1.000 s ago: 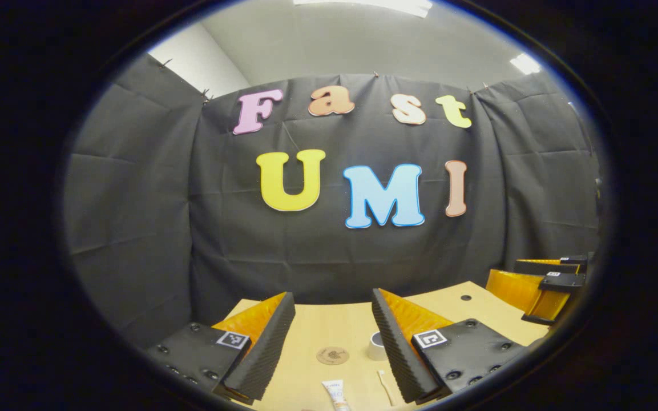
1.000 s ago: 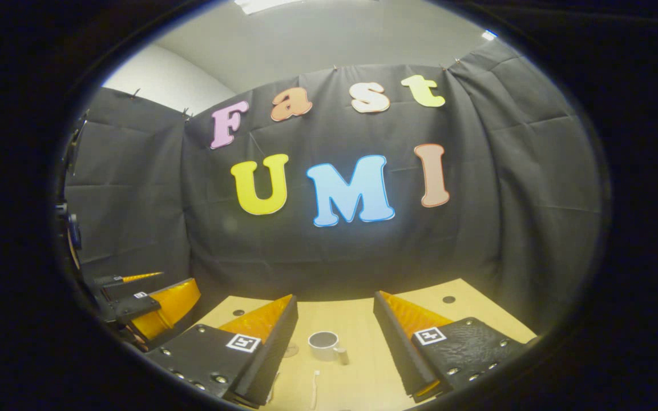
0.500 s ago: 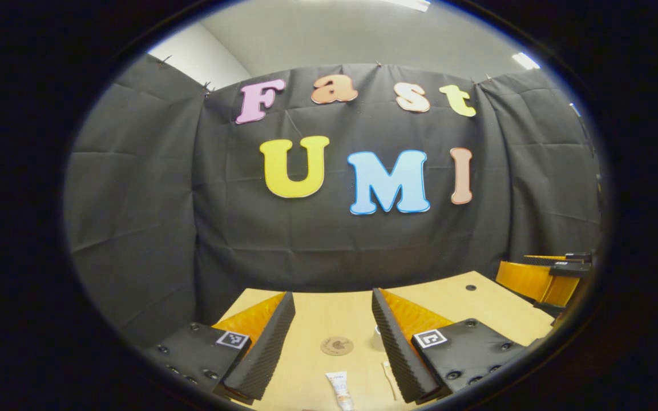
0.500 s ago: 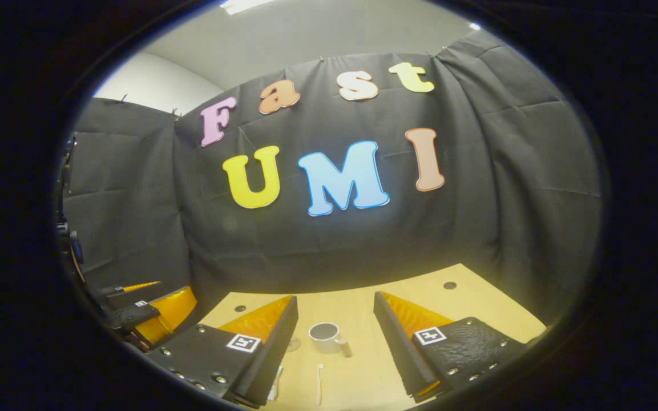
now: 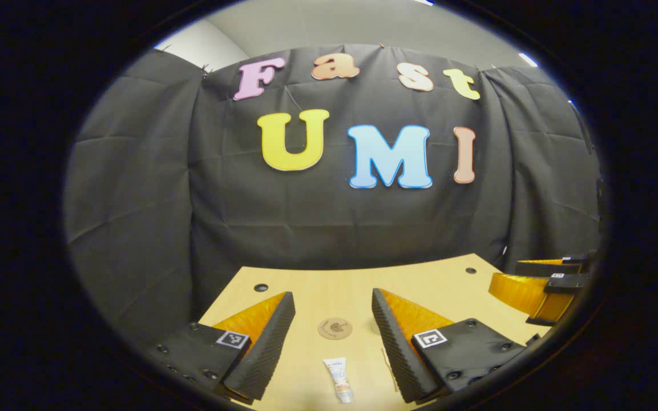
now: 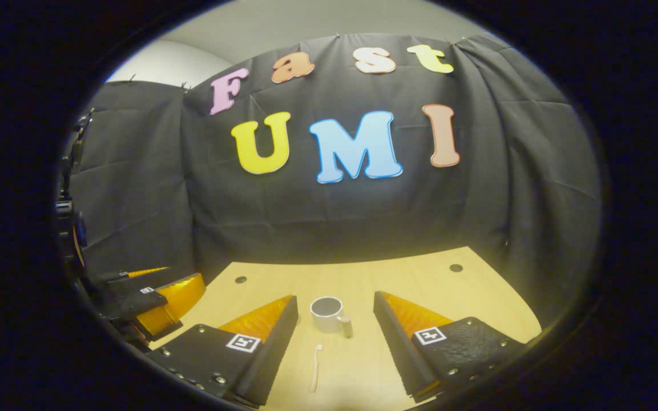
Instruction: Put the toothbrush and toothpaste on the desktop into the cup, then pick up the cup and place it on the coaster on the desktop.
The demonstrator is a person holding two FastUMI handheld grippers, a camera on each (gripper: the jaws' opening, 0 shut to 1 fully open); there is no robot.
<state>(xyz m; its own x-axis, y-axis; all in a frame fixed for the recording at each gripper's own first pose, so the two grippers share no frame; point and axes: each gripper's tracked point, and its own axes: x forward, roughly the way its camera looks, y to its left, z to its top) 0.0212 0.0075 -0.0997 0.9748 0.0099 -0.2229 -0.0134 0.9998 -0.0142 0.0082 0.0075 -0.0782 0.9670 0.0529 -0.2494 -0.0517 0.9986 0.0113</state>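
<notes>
both of my grippers hang above the wooden desktop (image 5: 317, 291) with fingers spread wide and nothing between them. in the left gripper view my left gripper (image 5: 333, 342) frames the toothpaste (image 5: 340, 379), a small white tube lying flat on the desktop at the near edge, its cap end pointing toward me. just beyond it, farther from me and between my finger lines, lies the round brown coaster (image 5: 335, 328), flat and bare. a thin pale sliver beside the inner edge of my right-hand finger may be the toothbrush, but i cannot tell from this view. at the far right of this view my right gripper (image 5: 540, 288) hovers over the desktop edge, jaws apart. in the right gripper view my right gripper (image 6: 335, 348) frames the cup (image 6: 327, 314), white, upright, standing on the desktop with its handle turned toward the near right; its inside looks dark. nearer to me and slightly left of the cup lies the toothbrush (image 6: 315, 359), white, flat on the desktop, apart from the cup, its length running near to far. at the left edge of this view is my left gripper (image 6: 152, 291), also held open.
</notes>
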